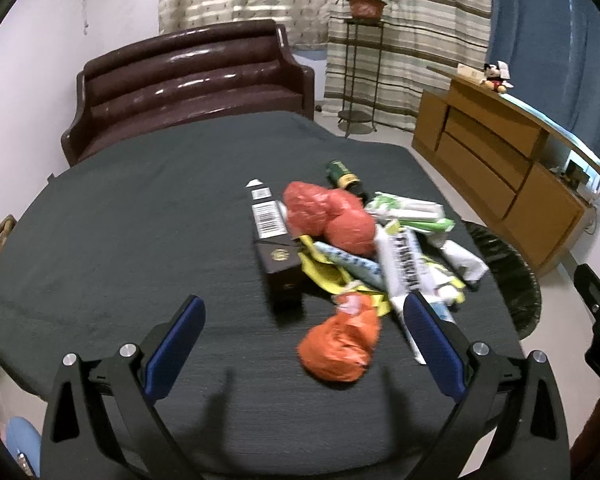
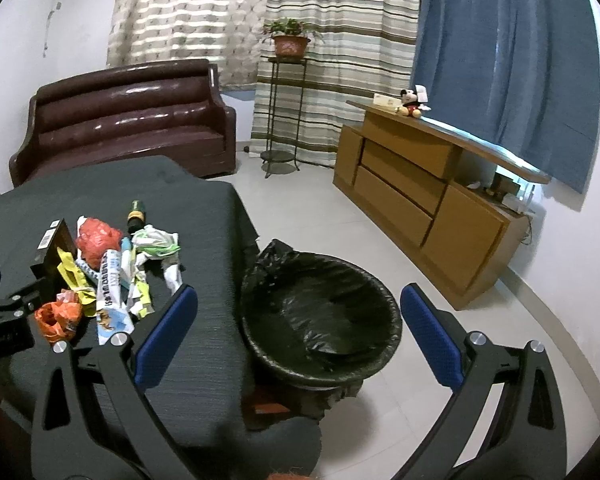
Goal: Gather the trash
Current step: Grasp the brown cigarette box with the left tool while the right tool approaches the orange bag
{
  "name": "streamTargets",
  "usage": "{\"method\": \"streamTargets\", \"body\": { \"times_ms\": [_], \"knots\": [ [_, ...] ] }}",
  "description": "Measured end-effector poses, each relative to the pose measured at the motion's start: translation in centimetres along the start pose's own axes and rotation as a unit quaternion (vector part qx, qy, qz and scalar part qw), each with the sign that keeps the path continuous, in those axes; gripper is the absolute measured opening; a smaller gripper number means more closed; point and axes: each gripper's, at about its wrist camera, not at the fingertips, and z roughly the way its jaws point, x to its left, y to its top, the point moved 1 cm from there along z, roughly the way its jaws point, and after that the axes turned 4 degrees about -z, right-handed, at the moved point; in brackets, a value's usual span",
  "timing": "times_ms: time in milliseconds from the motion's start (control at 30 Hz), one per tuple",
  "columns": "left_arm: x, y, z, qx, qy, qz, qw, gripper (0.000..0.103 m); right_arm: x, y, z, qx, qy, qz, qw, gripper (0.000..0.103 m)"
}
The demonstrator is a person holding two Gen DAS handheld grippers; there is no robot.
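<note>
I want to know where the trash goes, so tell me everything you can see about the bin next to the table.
The trash bin is round and open-topped, lined with a glossy, crinkled black plastic bag folded over its rim. It stands upright on the pale tiled floor, close against the dark-clothed table's edge. It looks empty. Neither gripper touches it.

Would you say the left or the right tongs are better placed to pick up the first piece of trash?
Left. The left tongs are open, with the orange bag just ahead. The right tongs are open facing the lined bin, beside the pile.
</note>
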Motion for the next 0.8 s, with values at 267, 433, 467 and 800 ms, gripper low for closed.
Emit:
{"method": "streamTargets", "body": {
  "times_ms": [267, 433, 467, 800],
  "knots": [
    [1.5, 2.2, 1.9, 0.013, 0.013, -0.013, 0.9997, 0.097, 1.2, 0.6, 1.3, 0.011, 0.011, -0.003, 1.000, 0.099],
    [1.9, 2.8, 2.5, 0.025, 0.012, -0.003, 0.9996, 0.061, 2.0, 1.0, 2.4, 0.021, 0.023, -0.002, 1.000, 0.099],
    [2.0, 2.8, 2.7, 0.037, 0.011, 0.000, 0.9993, 0.056, 2.2, 1.1, 2.7, 0.023, 0.026, -0.002, 0.999, 0.099],
    [3.6, 3.5, 3.3, 0.071, -0.015, -0.011, 0.9973, 0.054, 3.9, 1.5, 4.3, 0.035, 0.045, -0.003, 0.998, 0.099]
  ]
}}
